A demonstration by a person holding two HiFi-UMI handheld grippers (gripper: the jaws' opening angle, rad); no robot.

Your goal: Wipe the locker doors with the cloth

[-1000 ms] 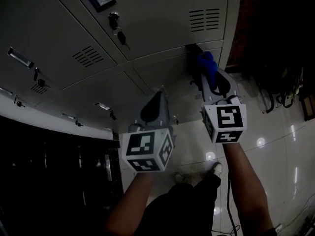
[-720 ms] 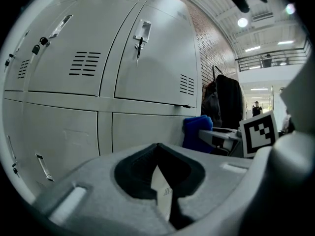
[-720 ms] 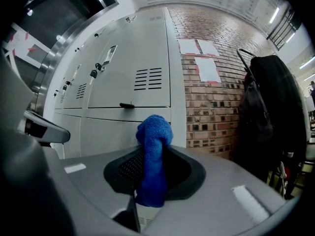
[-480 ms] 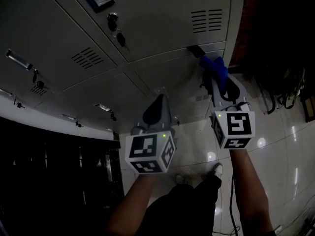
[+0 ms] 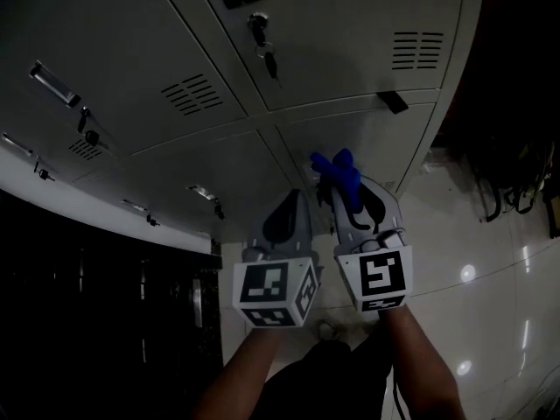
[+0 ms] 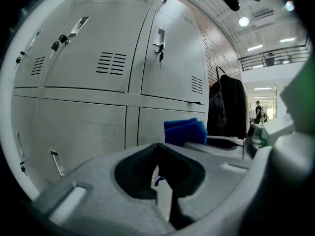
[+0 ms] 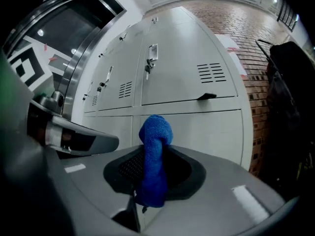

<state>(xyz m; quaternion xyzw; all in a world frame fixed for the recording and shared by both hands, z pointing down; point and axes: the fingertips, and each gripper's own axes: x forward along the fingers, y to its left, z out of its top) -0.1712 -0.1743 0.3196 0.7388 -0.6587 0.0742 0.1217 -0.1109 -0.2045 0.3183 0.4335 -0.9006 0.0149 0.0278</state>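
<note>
Grey metal locker doors (image 5: 367, 143) fill the upper half of the head view. My right gripper (image 5: 352, 201) is shut on a blue cloth (image 5: 338, 175) whose bunched end sticks out past the jaws, a short way off the lower right door (image 7: 197, 127). In the right gripper view the cloth (image 7: 153, 156) stands upright between the jaws. My left gripper (image 5: 287, 206) is beside it on the left, shut and empty, pointing at the lower doors (image 6: 81, 127). The cloth (image 6: 184, 131) shows just right of its jaws.
Keys hang in a lock (image 5: 262, 46) on the upper door, and a black tab handle (image 5: 393, 101) sticks out at that door's bottom edge. Dark bags or clothes (image 5: 516, 182) hang to the right over a glossy tiled floor (image 5: 490, 261). A dark coat (image 6: 231, 107) hangs past the lockers.
My right gripper has carried the cloth left and down, away from the black tab at the locker's right edge, to beside the left gripper. The left gripper has hardly moved.
</note>
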